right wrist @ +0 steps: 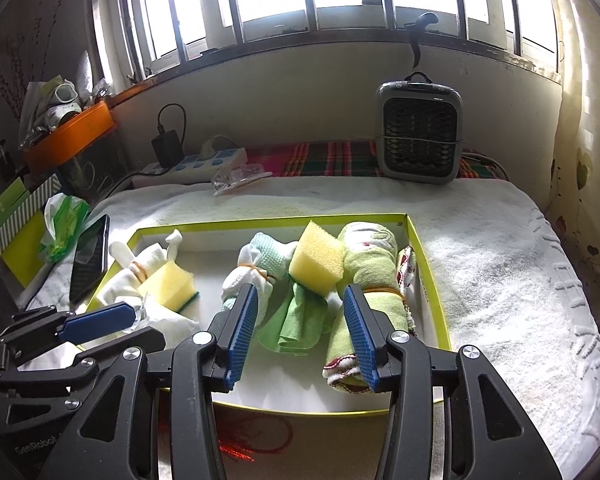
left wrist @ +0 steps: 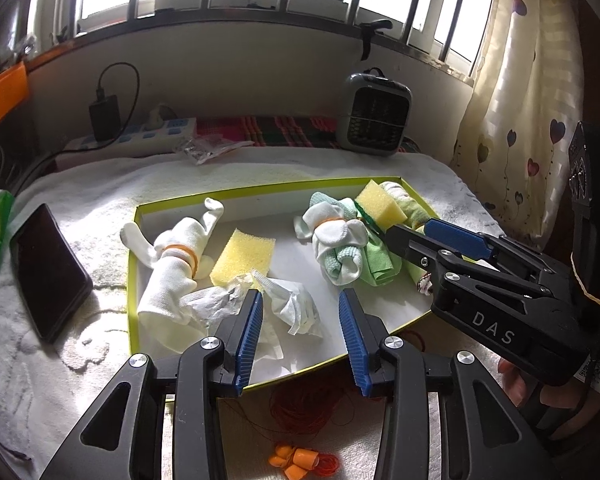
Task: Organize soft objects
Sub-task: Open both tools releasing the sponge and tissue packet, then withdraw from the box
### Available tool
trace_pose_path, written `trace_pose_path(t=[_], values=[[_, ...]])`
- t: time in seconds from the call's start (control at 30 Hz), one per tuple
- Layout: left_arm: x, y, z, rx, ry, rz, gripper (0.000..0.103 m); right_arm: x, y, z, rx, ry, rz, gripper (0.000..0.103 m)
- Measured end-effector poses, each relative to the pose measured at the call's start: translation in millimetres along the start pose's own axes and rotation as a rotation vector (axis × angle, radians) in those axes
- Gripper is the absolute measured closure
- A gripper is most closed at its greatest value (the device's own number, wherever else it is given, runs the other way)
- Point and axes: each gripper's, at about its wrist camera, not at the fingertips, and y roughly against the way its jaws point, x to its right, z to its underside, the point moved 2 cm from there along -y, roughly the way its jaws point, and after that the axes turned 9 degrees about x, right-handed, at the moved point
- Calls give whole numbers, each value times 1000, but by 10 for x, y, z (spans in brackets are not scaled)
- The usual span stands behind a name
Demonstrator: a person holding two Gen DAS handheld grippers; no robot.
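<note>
**Both claws stand released over a tray of soft bundles**

The left wrist view alone shows the orange earplugs [left wrist: 298, 462] and the loose red thread [left wrist: 312, 404] on the towel in front of the tray, and a part of the hand [left wrist: 514, 382] that carries the right gripper [left wrist: 410, 236]. The right wrist view alone shows the orange shelf [right wrist: 70, 136] with its clutter on the left wall, the striped green box [right wrist: 14, 220] below it, and the whole length of the rolled green towel [right wrist: 364, 300].

The shallow tray [right wrist: 428, 276] with a yellow-green rim lies on a white towel [right wrist: 500, 280]. At its left side are a white sock bundle [left wrist: 176, 264] tied with an orange band, a flat yellow sponge [left wrist: 242, 258] and crumpled white tissue [left wrist: 296, 312]. At its right side are a white and mint sock bundle [right wrist: 252, 272], a folded green cloth [right wrist: 300, 320], a second yellow sponge [right wrist: 318, 264] resting on top of them, and the rolled green towel close to the right wall. Outside the tray, a dark phone [left wrist: 48, 272] lies to the left and a small grey heater [right wrist: 420, 132] stands at the back.

The left gripper [left wrist: 300, 336] is released, and the tissue lies between its blue pads without touching them. The right gripper is also released: the folded green cloth lies between its pads, the second sponge sits just beyond the tips, and the right pad is beside the rolled towel; I cannot tell if it touches.
</note>
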Motion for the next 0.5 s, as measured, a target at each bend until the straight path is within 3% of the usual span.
trace_pose_path(t=[0.5], values=[[25, 264, 113, 25, -4, -2, 65, -88, 272, 108, 20, 2, -22, 57]])
